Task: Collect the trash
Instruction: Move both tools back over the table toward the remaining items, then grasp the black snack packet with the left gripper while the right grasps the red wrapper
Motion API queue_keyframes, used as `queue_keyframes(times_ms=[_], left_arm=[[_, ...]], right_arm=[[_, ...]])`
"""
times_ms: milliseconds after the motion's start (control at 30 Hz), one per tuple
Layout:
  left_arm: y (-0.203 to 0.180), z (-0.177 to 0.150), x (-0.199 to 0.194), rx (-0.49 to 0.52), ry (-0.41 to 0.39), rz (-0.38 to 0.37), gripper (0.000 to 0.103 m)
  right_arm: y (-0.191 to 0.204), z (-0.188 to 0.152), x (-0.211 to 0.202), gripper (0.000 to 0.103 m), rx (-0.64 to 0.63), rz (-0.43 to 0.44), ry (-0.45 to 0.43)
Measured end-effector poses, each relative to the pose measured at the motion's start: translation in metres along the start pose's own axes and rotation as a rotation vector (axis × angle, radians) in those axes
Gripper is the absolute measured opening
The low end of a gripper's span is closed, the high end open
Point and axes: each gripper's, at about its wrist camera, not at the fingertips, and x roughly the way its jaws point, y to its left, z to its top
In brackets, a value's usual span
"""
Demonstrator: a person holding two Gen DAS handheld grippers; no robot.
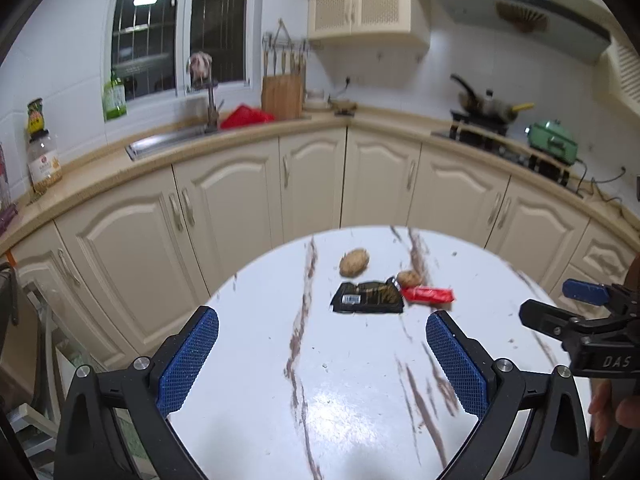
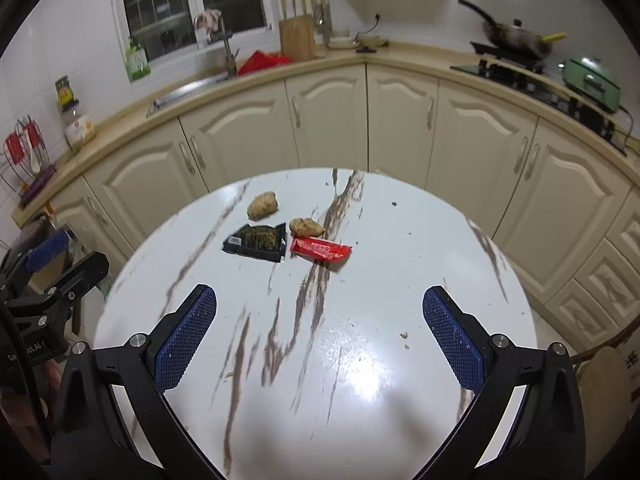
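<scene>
Trash sits untouched mid-surface [image 2: 400, 280]: black wrapper [image 2: 257, 242], red wrapper [image 2: 320, 250], two brown lumps [image 2: 263, 205] behind, while left gripper [image 1: 322, 356] and right gripper [image 2: 320, 336] hover released, so reaching and clamping one piece likely comes next.

Round marble-look table [image 2: 360, 360]: black wrapper [image 2: 256, 243], red wrapper [image 2: 320, 249], two brown lumps [image 2: 262, 205].

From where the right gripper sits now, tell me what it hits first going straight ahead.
Probably the red wrapper: it lies nearest along the line between the open fingers of the right gripper, on the white table. The gripper looks raised, though, so it might pass over; depth is unclear.
</scene>
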Motion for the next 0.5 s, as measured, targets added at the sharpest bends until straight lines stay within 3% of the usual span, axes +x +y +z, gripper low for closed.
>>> queue_keyframes(times_ms=[267, 400, 500], left_arm=[[-0.009, 0.035, 0.094, 0.036, 0.13, -0.021, 0.102], [-0.016, 0.052, 0.14, 0.063, 0.17, -0.014, 0.102], [-0.019, 0.062, 0.169, 0.067, 0.194, -0.016, 0.102]], right_arm=[[-0.01, 0.01, 0.085, 0.102, -0.09, -0.019, 0.12], [-0.013, 0.014, 0.119, 0.09, -0.123, -0.009, 0.162], [-0.013, 0.019, 0.142, 0.086, -0.154, 0.002, 0.183]])
